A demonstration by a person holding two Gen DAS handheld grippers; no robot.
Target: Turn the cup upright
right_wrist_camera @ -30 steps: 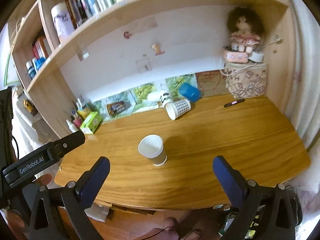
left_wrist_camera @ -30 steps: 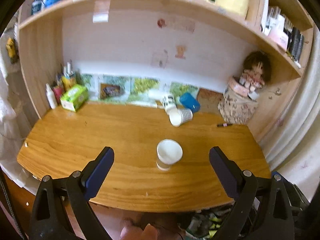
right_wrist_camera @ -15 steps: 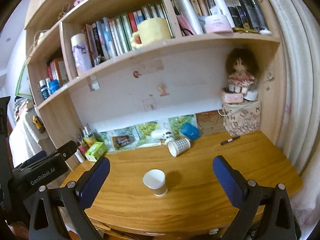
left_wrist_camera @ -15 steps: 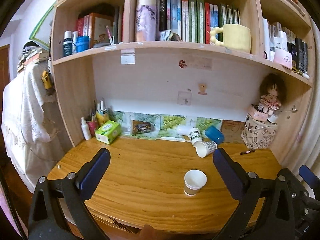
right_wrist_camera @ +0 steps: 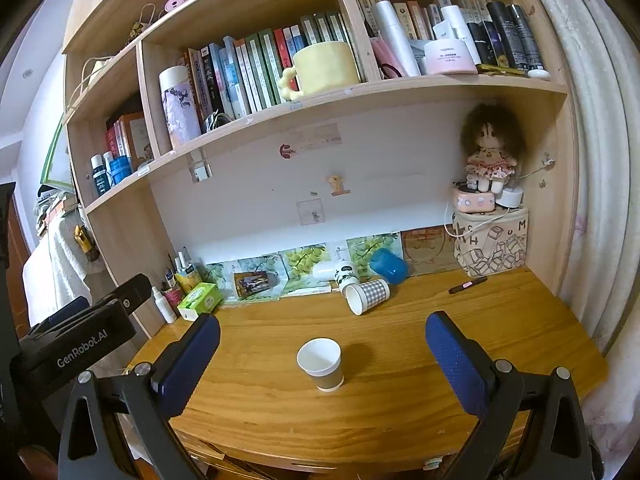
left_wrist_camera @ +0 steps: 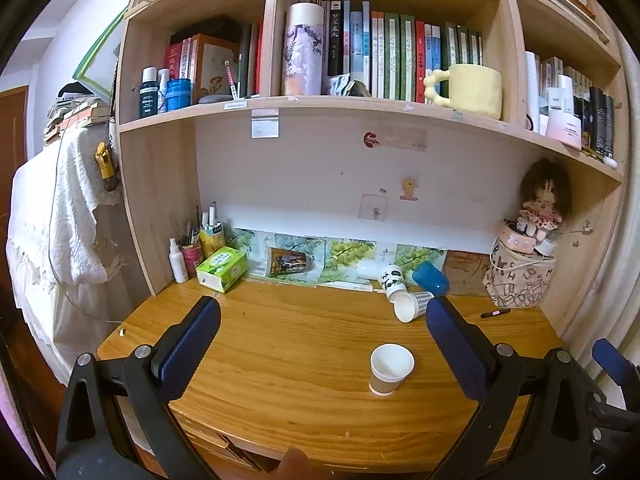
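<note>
Both grippers — left point(left_wrist_camera: 320, 344), right point(right_wrist_camera: 322, 354) — now farther back, higher.

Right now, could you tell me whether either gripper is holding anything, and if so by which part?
Nothing is held. The left gripper and right gripper are both open and apart from the upright paper cup on the desk.

A green tissue box point(left_wrist_camera: 221, 269) sits at the tabletop's point(left_wrist_camera: 288, 360) back left; a doll point(right_wrist_camera: 489, 148) perches on a patterned bag point(right_wrist_camera: 491, 240) at the right.

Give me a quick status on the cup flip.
Left tool and right tool open, empty. Brown paper cup upright on wooden desk. Checked paper cup lying behind it.
</note>
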